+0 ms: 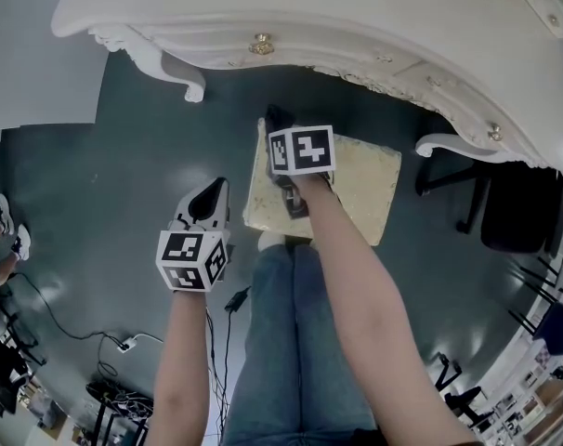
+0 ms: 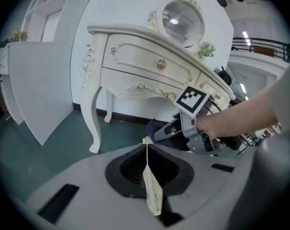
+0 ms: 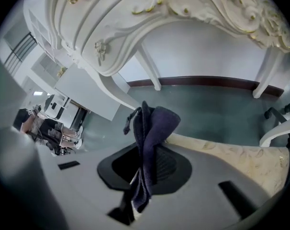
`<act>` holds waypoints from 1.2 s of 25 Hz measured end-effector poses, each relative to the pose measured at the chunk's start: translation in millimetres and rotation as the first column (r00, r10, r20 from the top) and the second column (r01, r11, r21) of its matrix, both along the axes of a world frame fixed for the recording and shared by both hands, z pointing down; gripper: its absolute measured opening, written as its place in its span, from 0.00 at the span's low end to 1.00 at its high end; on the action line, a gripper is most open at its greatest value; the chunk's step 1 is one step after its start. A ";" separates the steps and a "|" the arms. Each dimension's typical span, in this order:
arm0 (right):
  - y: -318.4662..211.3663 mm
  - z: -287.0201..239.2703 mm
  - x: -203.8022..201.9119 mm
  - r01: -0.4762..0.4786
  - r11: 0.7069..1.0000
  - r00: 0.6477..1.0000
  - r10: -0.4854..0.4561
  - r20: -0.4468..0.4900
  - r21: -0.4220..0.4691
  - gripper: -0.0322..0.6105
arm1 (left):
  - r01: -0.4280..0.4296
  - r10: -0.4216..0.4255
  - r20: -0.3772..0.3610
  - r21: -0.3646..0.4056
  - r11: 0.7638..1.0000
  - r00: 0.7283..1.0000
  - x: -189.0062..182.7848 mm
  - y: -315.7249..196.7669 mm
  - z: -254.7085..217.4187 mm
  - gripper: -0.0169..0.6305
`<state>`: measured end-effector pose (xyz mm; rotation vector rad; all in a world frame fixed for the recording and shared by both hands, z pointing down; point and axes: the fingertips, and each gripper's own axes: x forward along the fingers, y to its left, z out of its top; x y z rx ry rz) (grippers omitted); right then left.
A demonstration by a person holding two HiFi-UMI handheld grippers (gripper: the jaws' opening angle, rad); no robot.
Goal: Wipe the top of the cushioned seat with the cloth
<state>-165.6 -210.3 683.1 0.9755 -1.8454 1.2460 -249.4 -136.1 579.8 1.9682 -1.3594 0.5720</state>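
Observation:
The cushioned seat (image 1: 356, 189) is a cream square stool top on the green floor, below the dressing table. My right gripper (image 1: 280, 121) is over the seat's far left corner, shut on a dark blue cloth (image 3: 152, 126) that bunches out past the jaw tips. In the right gripper view the seat (image 3: 240, 158) lies to the lower right of the cloth. My left gripper (image 1: 211, 193) hangs over the floor left of the seat, its jaws together, with a thin cream strip (image 2: 152, 190) along their seam. From the left gripper view the right gripper (image 2: 183, 126) shows ahead.
An ornate white dressing table (image 1: 309, 17) overhangs the seat's far side, its curved legs (image 2: 93, 123) on the floor. A black office chair (image 1: 514, 216) stands at the right. Cables (image 1: 105, 342) lie at the lower left. A white panel (image 2: 35, 90) leans at the left.

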 end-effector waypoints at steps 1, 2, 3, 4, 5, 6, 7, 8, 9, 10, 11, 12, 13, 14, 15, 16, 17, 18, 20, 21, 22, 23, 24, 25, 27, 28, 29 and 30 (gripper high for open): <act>0.4 -0.1 -4.8 0.009 1.000 1.000 -0.009 0.002 0.000 0.11 | 0.002 -0.002 0.001 0.000 1.000 1.000 -1.0 0.2 -0.1 0.04; 0.7 -0.2 -8.4 0.016 1.000 1.000 -0.016 0.002 0.002 0.11 | 0.003 -0.003 0.002 0.000 1.000 1.000 -1.8 0.3 -0.6 0.04; 0.8 -0.2 -10.7 0.019 1.000 1.000 -0.019 0.001 0.003 0.11 | 0.004 -0.004 0.002 0.001 1.000 1.000 -2.3 0.3 -1.3 0.04; 0.5 -0.4 -11.7 0.019 1.000 1.000 -0.019 -0.002 0.006 0.11 | 0.003 -0.003 0.003 0.002 1.000 1.000 -2.7 0.4 -2.2 0.04; -0.1 -1.2 -11.7 0.016 1.000 1.000 -0.016 -0.002 0.009 0.11 | 0.002 -0.002 0.005 0.003 1.000 1.000 -2.8 0.8 -3.0 0.04; -0.9 -3.0 -10.7 0.011 1.000 1.000 -0.011 0.000 0.013 0.11 | 0.001 -0.001 0.006 0.004 1.000 1.000 -2.5 1.4 -3.5 0.04; -2.0 -6.0 -8.7 0.006 1.000 1.000 -0.006 0.005 0.020 0.11 | 0.000 0.000 0.008 0.004 1.000 1.000 -1.7 1.9 -4.0 0.04; -3.4 -10.2 -5.7 0.000 1.000 1.000 -0.001 0.010 0.030 0.11 | -0.001 0.001 0.009 0.003 1.000 1.000 -0.6 2.1 -4.6 0.04; -4.6 -15.0 -1.6 -0.004 0.999 1.000 0.003 0.014 0.041 0.11 | -0.001 0.000 0.010 0.003 1.000 1.000 0.8 2.0 -5.4 0.04; -5.2 -20.3 3.3 -0.006 0.999 1.000 0.005 0.018 0.051 0.11 | 0.000 0.000 0.009 0.003 1.000 1.000 2.7 1.7 -6.7 0.04; -4.8 -25.9 9.2 -0.009 0.998 1.000 0.008 0.022 0.059 0.11 | 0.001 -0.001 0.008 0.004 1.000 1.000 5.3 1.4 -8.6 0.04; -3.7 -31.8 15.8 -0.015 0.998 1.000 0.013 0.028 0.065 0.11 | 0.001 -0.001 0.006 0.007 1.000 1.000 8.7 1.1 -11.3 0.04; -2.1 -38.2 22.9 -0.025 0.997 0.999 0.022 0.039 0.069 0.11 | -0.001 0.001 0.004 0.012 1.000 1.000 12.8 0.7 -14.5 0.04; -0.4 -44.9 30.2 -0.038 0.997 0.998 0.034 0.052 0.072 0.11 | -0.003 0.003 0.001 0.017 1.000 1.000 17.3 0.4 -17.9 0.04; 1.6 -51.6 37.4 -0.051 0.996 0.997 0.046 0.066 0.076 0.11 | -0.006 0.006 -0.002 0.021 1.000 1.000 22.0 0.6 -21.1 0.04; 3.9 -58.1 44.5 -0.061 0.995 0.995 0.055 0.078 0.082 0.11 | -0.008 0.009 -0.005 0.022 1.000 1.000 26.9 1.2 -23.7 0.04; 6.8 -64.5 51.4 -0.067 0.994 0.994 0.059 0.087 0.092 0.11 | -0.012 0.012 -0.007 0.022 1.000 1.000 32.3 2.0 -26.2 0.04; 10.0 -70.9 58.3 -0.069 0.992 0.994 0.059 0.094 0.104 0.11 | -0.018 0.018 -0.008 0.022 1.000 1.000 38.1 3.0 -28.7 0.04; 17.0 -83.9 73.0 -0.077 0.988 0.993 0.064 0.102 0.131 0.11 | -0.032 0.033 -0.013 0.026 0.999 0.999 50.4 4.5 -35.1 0.04; 20.8 -90.1 80.6 -0.087 0.986 0.992 0.072 0.108 0.142 0.11 | -0.040 0.040 -0.016 0.029 0.999 0.999 56.4 5.2 -39.0 0.04; 24.7 -96.1 88.6 -0.101 0.983 0.990 0.084 0.115 0.150 0.11 | -0.047 0.047 -0.019 0.032 0.998 0.999 62.1 6.1 -43.0 0.04; 28.7 -101.4 97.2 -0.116 0.981 0.988 0.098 0.120 0.158 0.11 | -0.053 0.053 -0.021 0.034 0.998 0.998 67.6 7.3 -47.1 0.04; 32.9 -106.0 106.8 -0.132 0.977 0.986 0.113 0.121 0.165 0.11 | -0.058 0.059 -0.022 0.037 0.998 0.998 72.9 8.6 -50.8 0.04; 37.2 -109.7 117.3 -0.148 0.974 0.984 0.129 0.121 0.170 0.11 | -0.063 0.065 -0.024 0.041 0.997 0.998 77.7 9.9 -53.3 0.04; 47.0 -114.5 138.9 -0.180 0.967 0.980 0.161 0.120 0.178 0.11 | -0.075 0.076 -0.026 0.053 0.996 0.997 85.7 12.7 -53.2 0.04; 52.3 -115.5 149.6 -0.194 0.964 0.978 0.174 0.118 0.180 0.11 | -0.080 0.082 -0.026 0.057 0.995 0.996 89.0 13.9 -52.7 0.04; 57.6 -115.5 160.4 -0.203 0.962 0.976 0.185 0.110 0.182 0.11 | -0.084 0.086 -0.024 0.059 0.995 0.996 92.4 14.6 -52.8 0.04; 62.9 -114.7 171.2 -0.209 0.960 0.976 0.194 0.100 0.184 0.11 | -0.088 0.089 -0.022 0.059 0.994 0.996 96.0 14.7 -53.3 0.04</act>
